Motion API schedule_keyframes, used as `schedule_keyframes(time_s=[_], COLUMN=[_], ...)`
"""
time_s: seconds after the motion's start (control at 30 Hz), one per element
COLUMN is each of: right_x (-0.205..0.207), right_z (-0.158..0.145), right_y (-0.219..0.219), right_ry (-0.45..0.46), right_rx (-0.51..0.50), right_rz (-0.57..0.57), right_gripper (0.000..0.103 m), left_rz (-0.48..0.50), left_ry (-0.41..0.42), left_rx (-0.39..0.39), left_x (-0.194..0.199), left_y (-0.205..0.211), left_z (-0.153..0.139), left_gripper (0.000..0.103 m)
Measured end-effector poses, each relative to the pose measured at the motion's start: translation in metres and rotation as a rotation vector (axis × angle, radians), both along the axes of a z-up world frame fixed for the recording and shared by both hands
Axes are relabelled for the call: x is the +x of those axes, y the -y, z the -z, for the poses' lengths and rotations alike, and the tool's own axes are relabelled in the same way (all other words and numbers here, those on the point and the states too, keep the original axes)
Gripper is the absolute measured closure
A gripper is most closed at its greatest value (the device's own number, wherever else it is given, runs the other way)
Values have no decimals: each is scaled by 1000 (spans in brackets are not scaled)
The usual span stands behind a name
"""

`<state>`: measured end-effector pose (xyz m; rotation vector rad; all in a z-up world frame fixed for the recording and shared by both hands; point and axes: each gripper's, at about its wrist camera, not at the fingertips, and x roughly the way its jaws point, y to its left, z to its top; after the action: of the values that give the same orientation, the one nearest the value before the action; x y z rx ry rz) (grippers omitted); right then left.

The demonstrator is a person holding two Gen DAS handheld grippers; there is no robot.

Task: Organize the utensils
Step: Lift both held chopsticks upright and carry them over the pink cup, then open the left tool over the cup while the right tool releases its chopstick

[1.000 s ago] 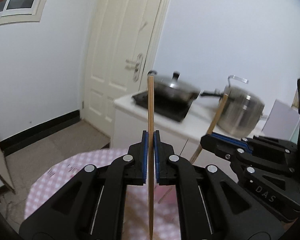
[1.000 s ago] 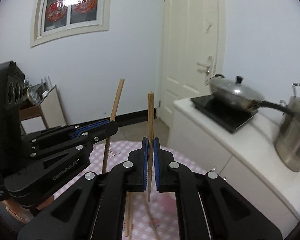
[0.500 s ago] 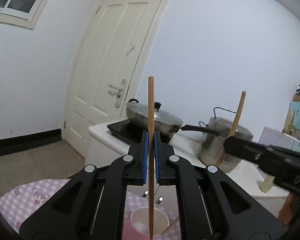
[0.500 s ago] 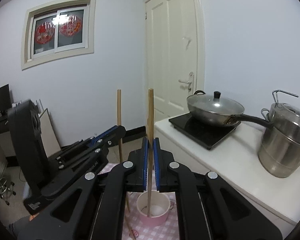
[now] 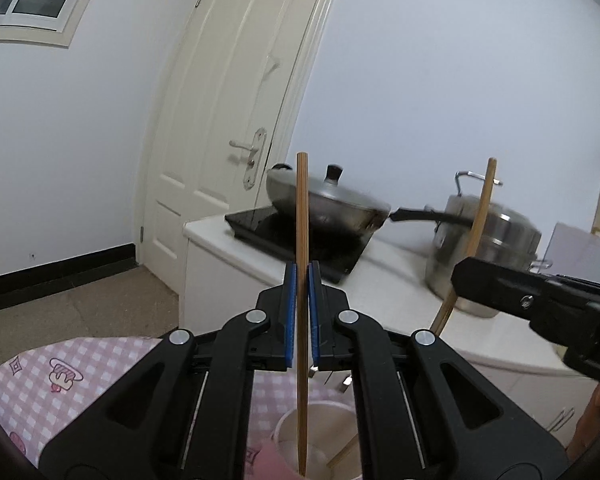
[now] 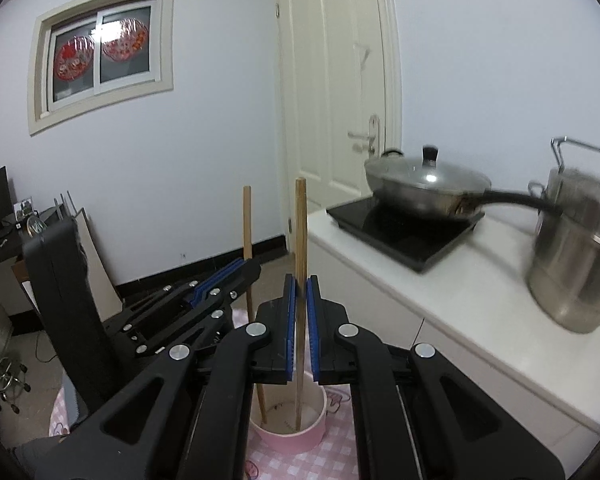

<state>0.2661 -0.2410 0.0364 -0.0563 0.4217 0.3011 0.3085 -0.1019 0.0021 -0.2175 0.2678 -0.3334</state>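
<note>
My left gripper (image 5: 302,280) is shut on a wooden chopstick (image 5: 302,216), held upright with its lower end inside a pink cup (image 5: 320,440) on the checked tablecloth. My right gripper (image 6: 301,292) is shut on a second chopstick (image 6: 301,224), also upright, its lower end inside the same pink cup (image 6: 312,428). The right gripper (image 5: 464,276) and its chopstick (image 5: 480,224) show in the left wrist view on the right. The left gripper (image 6: 248,266) and its chopstick (image 6: 247,220) show in the right wrist view on the left.
A pink checked tablecloth (image 5: 60,380) covers the table. Behind it a white counter (image 6: 460,320) carries a black hob with a lidded wok (image 6: 424,184) and a steel pot (image 6: 576,272). A white door (image 5: 228,140) is beyond.
Both grippers have come down and closer to the pink cup, with the chopsticks' lower ends now inside it. Both stay shut on their chopsticks.
</note>
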Motion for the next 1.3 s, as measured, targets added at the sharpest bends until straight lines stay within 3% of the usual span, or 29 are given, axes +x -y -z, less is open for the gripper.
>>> schedule_keyframes(time_s=[0.3,0.5,0.7,0.77,0.83,0.87,1.3], right_x=[7,3,-2,-3,-7,-8,-32], right_z=[30,31,29,28,27,26,27], right_y=[4,6,8,7,6,6,-8], right_ry=[-81,-93,-96,-99,-95,-93,-103], right_rx=[5,4,8,7,4,4,-13], right_rz=[20,38,53,51,54,55,40], right_gripper=[99,98,98,94,85,82,79], left_rz=[32,71,96,109,107,99,45], left_ry=[-68,-113,-106,-108,-109,-93,-107], left_rx=[38,61,103,113,106,86,124], left_x=[2,3,-5,-8,-12,-16,-48], left_y=[-3,1,5,4,1,-4,-50], left_z=[21,27,20,18,15,13,-2], left_gripper=[97,96,96,89,50,45,43])
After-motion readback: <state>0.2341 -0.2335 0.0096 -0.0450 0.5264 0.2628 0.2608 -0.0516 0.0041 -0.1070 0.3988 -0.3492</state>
